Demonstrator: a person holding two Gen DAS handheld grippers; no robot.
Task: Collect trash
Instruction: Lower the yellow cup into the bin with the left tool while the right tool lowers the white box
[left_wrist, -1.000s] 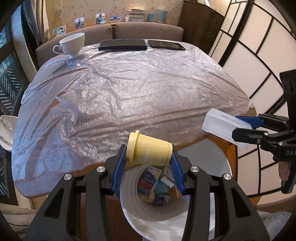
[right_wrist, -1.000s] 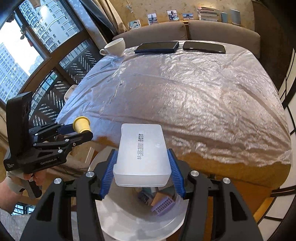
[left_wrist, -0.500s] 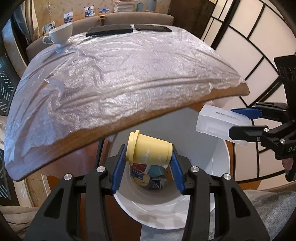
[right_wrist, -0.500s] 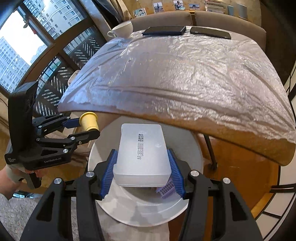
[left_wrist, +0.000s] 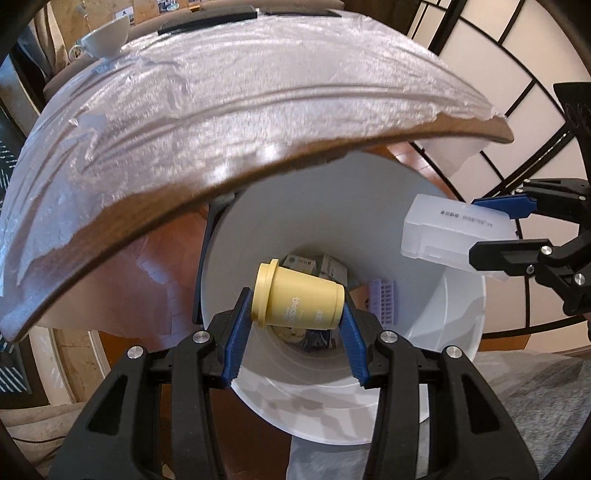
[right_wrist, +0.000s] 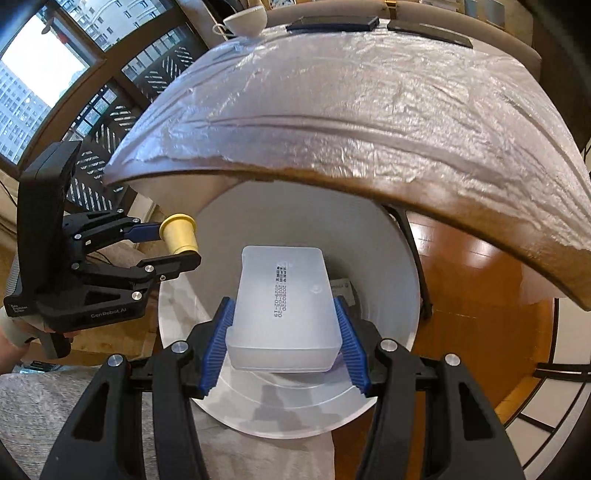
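Observation:
My left gripper (left_wrist: 295, 325) is shut on a yellow lidded cup (left_wrist: 299, 301), held on its side over the mouth of a white trash bin (left_wrist: 443, 332). My right gripper (right_wrist: 282, 332) is shut on a translucent white plastic box (right_wrist: 282, 302), also held above the bin (right_wrist: 388, 266). In the left wrist view the box (left_wrist: 450, 236) and right gripper (left_wrist: 513, 229) hang over the bin's right rim. In the right wrist view the cup (right_wrist: 179, 234) and left gripper (right_wrist: 162, 247) are at the bin's left rim. Several pieces of trash (left_wrist: 321, 264) lie at the bin's bottom.
The table (left_wrist: 221, 110), covered in crinkled plastic film, overhangs the far side of the bin. A white teacup (left_wrist: 107, 35) and two dark flat devices (right_wrist: 332, 24) sit at its far edge. A window (right_wrist: 55, 92) is left, a paper screen (left_wrist: 535, 74) right.
Both grippers have moved down and back from the table edge to over the bin, carrying the cup and box. The bin's inside now fills more of both views.

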